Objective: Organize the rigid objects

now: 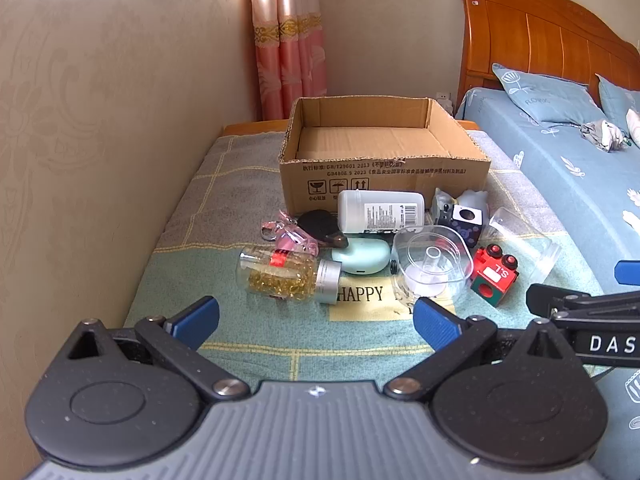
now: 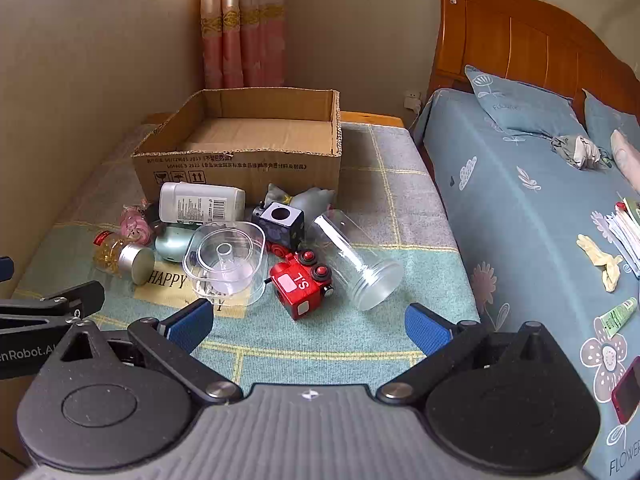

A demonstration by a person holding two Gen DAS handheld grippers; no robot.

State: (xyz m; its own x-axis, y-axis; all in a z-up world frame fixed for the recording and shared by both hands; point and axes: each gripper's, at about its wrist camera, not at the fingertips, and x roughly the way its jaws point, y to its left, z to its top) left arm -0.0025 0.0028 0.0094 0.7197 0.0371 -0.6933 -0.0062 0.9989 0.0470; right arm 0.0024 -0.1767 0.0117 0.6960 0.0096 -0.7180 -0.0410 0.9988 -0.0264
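Toys and bottles lie in front of the empty cardboard box point(image 1: 384, 168), so I keep my left gripper point(image 1: 316, 316) and right gripper point(image 2: 308, 322) wide and should grab one thing at a time.

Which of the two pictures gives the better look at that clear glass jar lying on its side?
The right wrist view. There the clear jar lies whole and unobstructed beside the red toy train, its mouth facing the camera. In the left wrist view the jar sits farther off toward the right edge, fainter against the blanket.

Beige walls, pink curtains point(image 1: 288, 40) (daylit), a wooden headboard point(image 2: 520, 36) over a blue-sheeted bed point(image 2: 520, 200).
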